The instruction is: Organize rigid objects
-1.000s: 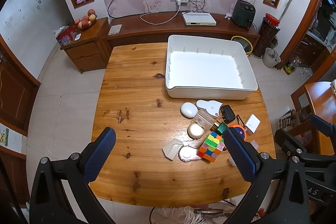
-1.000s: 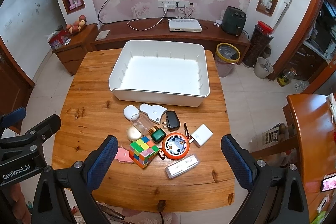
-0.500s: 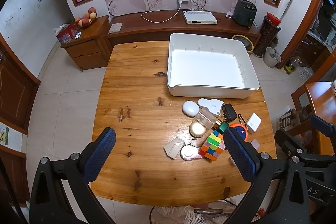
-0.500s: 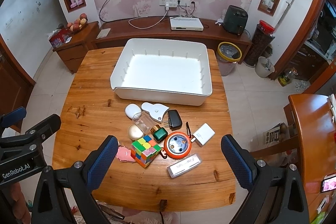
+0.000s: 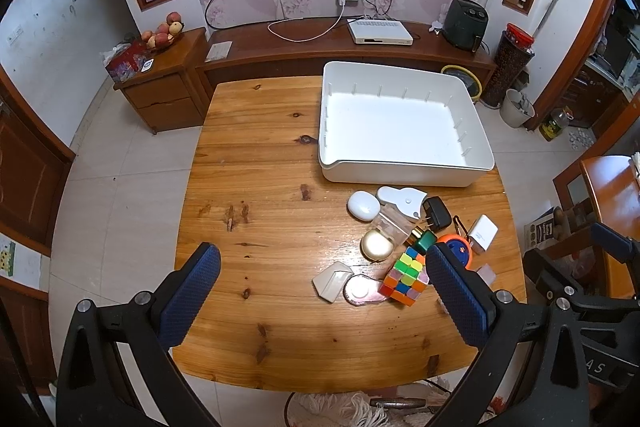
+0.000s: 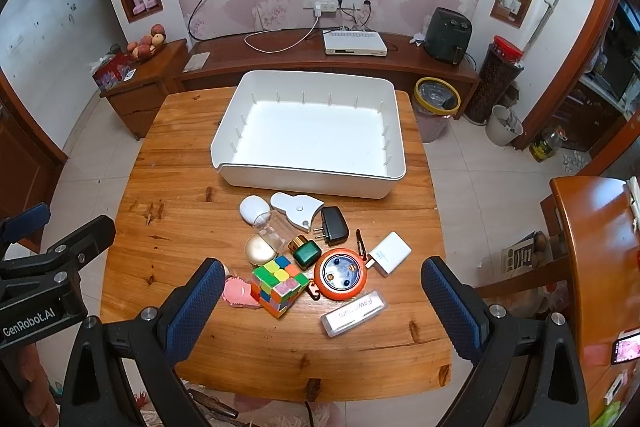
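An empty white bin [image 6: 310, 135] [image 5: 400, 123] stands at the far side of the wooden table [image 6: 168, 195]. In front of it lies a cluster of small items: a colourful cube [image 6: 280, 285] [image 5: 405, 277], an orange round case [image 6: 340, 277], a green box [image 6: 307, 254], a black charger [image 6: 334, 225], a white adapter [image 6: 390, 253], a gold compact [image 6: 258, 249], a white oval case [image 6: 253, 209] and a clear labelled box [image 6: 354, 313]. My right gripper [image 6: 320, 299] is open above the cluster's near edge. My left gripper [image 5: 320, 287] is open and empty above the table, left of the cube.
A low wooden TV bench [image 6: 320, 63] with a white set-top box runs behind the table. A yellow-rimmed bin [image 6: 436, 103] stands at the table's far right corner. Another wooden table [image 6: 600, 267] is at the right. Tiled floor surrounds the table.
Both grippers have moved slightly forward and lower toward the table; the bin and items appear a little nearer. No object has moved.
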